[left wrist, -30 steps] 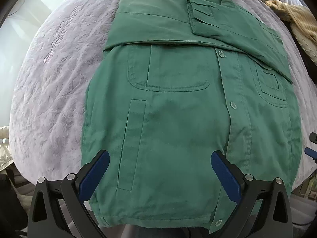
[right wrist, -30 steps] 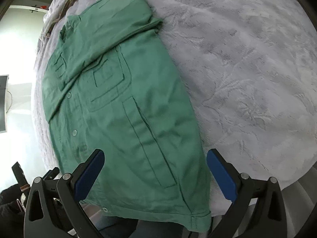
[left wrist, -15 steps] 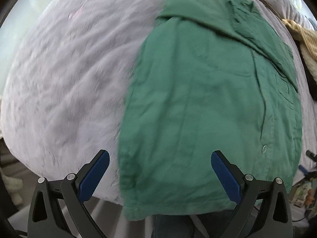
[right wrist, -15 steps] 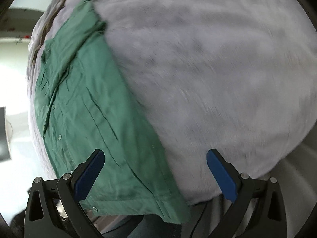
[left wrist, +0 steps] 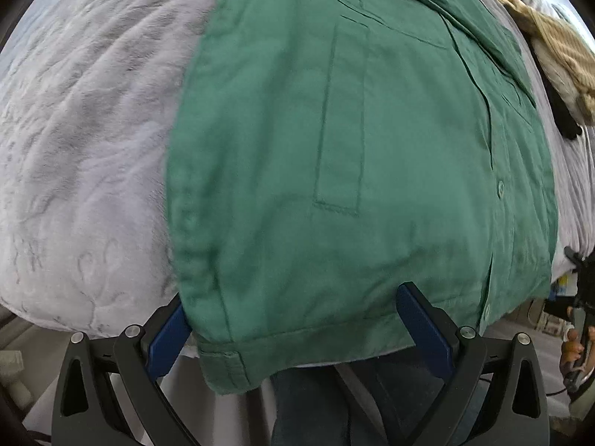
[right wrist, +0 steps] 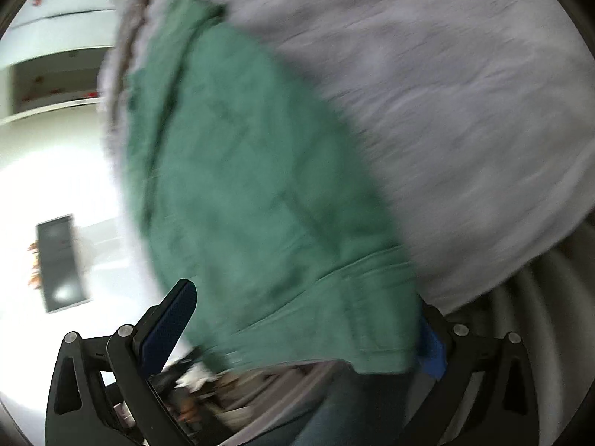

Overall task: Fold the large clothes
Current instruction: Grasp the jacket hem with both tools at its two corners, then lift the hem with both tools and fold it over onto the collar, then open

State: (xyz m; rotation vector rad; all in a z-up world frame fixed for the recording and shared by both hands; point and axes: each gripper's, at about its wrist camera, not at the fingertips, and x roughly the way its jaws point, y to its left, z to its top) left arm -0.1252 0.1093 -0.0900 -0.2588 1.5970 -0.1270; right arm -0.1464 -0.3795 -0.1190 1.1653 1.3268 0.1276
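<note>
A green button-up shirt [left wrist: 372, 156] lies on a grey-lilac bed cover [left wrist: 85, 141], sleeves folded across its chest, its hem hanging over the near edge. My left gripper [left wrist: 293, 319] is open, its blue pads either side of the hem's left corner, with cloth between them. In the blurred right wrist view the shirt [right wrist: 253, 186] fills the middle. My right gripper [right wrist: 301, 323] is open around the hem's right corner, the right pad partly hidden behind cloth.
A tan knitted garment [left wrist: 557, 48] lies on the bed at the far right. The bed cover [right wrist: 465, 111] spreads to the right of the shirt. Below the bed edge I see dark trousers [left wrist: 316, 409] and floor.
Both grippers have dropped low and moved in to the shirt's hem. The left shifted toward the left corner, the right toward the right corner; the hem now lies between the open jaws.
</note>
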